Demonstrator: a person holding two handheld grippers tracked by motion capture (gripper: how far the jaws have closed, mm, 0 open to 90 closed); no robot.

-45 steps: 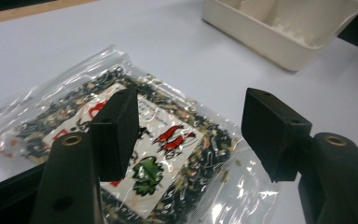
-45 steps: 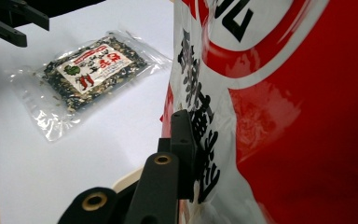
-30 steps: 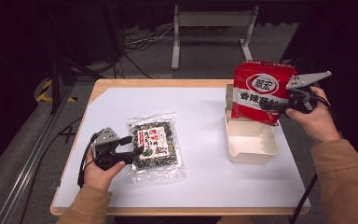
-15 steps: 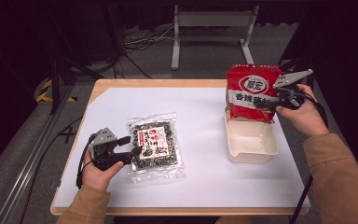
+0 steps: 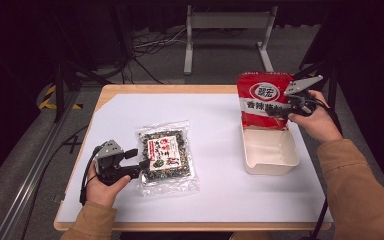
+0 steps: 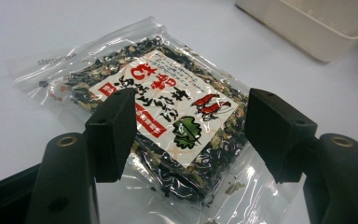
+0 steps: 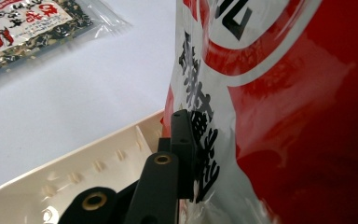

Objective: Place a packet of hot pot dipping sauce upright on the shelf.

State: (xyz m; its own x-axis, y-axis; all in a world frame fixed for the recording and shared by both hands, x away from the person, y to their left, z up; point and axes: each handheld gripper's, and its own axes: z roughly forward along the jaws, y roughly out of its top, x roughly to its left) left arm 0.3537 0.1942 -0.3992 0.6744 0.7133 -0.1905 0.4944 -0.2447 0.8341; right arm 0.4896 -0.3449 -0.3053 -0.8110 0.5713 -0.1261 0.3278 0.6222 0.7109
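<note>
The right hand-held gripper [image 5: 280, 111] is clamped on the lower right edge of the red snack bag [image 5: 261, 100], which it holds upright over the far end of the cream tray [image 5: 271, 167] at about 3 o'clock on the worktop [image 5: 220, 200]. In the right gripper view a black jaw presses flat against the printed film of the red snack bag [image 7: 279, 107], with the ribbed wall of the cream tray [image 7: 93, 163] just below it.

The bag looks light and puffy, its film thin and smooth, so it will likely swing and crumple; a pinch on the flat seam or edge suits it better than one across the belly, where the contents could crush. Lowered on end, it may tip unless it is laid flat in the tray.

The left hand-held gripper [image 5: 139, 159] rests at about 8 o'clock with its jaws apart, touching the left edge of the clear seaweed packet [image 5: 167, 155], which lies flat on the worktop. In the left gripper view the open jaws stand either side of the clear seaweed packet [image 6: 168, 116]. It is a soft, slippery pouch of loose dry flakes; its empty sealed margin looks like the safest place to take hold.
</note>
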